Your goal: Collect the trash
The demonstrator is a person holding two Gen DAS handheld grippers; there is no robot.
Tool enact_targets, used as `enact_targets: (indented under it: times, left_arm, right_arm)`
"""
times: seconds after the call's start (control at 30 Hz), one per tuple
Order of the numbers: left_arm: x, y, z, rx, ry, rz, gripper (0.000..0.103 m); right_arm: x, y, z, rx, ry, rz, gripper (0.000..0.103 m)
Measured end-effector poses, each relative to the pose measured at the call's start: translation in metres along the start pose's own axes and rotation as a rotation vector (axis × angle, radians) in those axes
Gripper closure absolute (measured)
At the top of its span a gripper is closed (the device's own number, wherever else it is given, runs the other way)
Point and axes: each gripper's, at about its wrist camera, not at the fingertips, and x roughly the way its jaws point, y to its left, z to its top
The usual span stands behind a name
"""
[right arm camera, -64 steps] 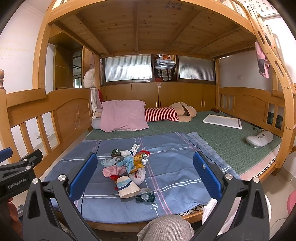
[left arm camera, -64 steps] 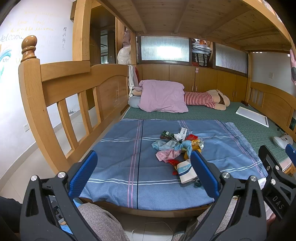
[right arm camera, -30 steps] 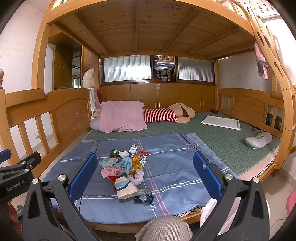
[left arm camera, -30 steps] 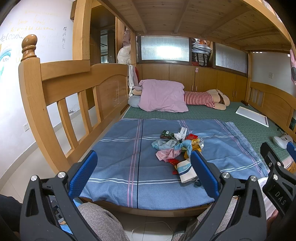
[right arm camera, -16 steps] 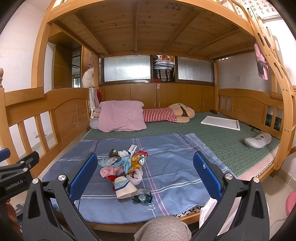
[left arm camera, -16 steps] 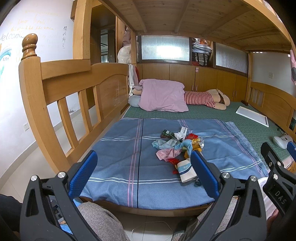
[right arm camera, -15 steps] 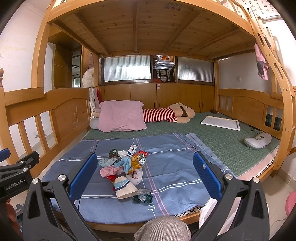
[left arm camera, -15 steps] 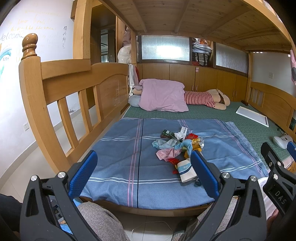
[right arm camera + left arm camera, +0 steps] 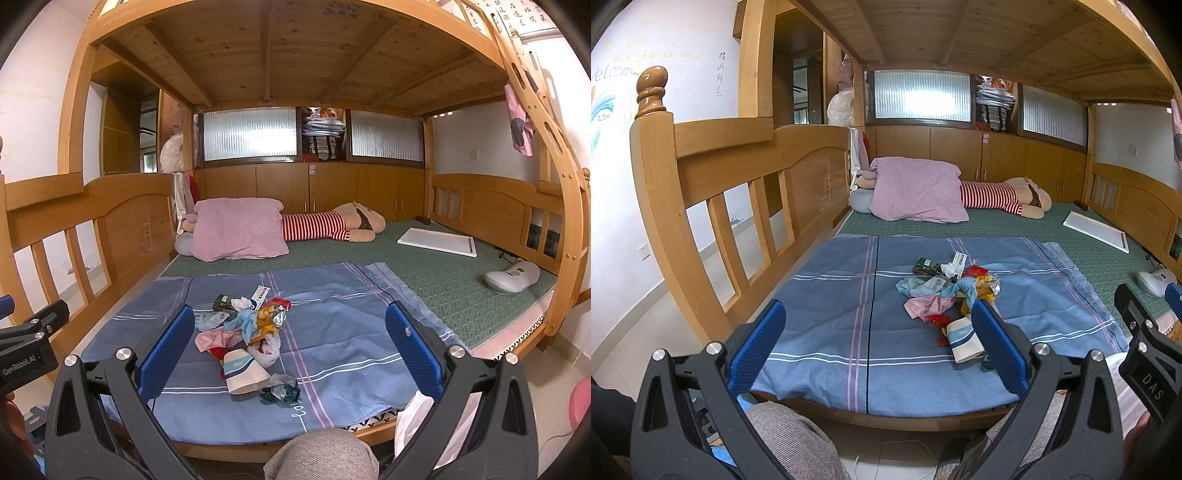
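A pile of trash (image 9: 945,291) lies on the blue striped sheet (image 9: 827,317) of the lower bunk: crumpled wrappers, pink and blue plastic, a tipped white paper cup (image 9: 964,338). The pile also shows in the right wrist view (image 9: 247,328), with the cup (image 9: 243,373) and a dark crumpled wrapper (image 9: 282,391) nearest the bed edge. My left gripper (image 9: 877,347) is open and empty, held short of the bed edge. My right gripper (image 9: 290,347) is open and empty, also short of the edge. A white plastic bag (image 9: 413,424) hangs low right.
Wooden bed rails (image 9: 701,177) flank the mattress, and the upper bunk is overhead. A pink pillow (image 9: 240,229), a striped plush toy (image 9: 332,221), a white board (image 9: 437,242) and a white device (image 9: 511,277) lie on the green mat. My knees (image 9: 321,458) are below.
The right wrist view has shifted slightly, with the trash pile now a little further left and lower. The left gripper has barely moved. Both grippers stay open.
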Motion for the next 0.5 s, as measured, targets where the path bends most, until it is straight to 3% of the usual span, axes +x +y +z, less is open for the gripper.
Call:
enact_targets:
  times: [0.5]
  left_arm:
    - [0.0041,0.0055,-0.0018,-0.011,0.014,0.002,0.003]
  right_arm:
    - [0.0095,0.0016,-0.0018,0.001,0.036,0.013,0.003]
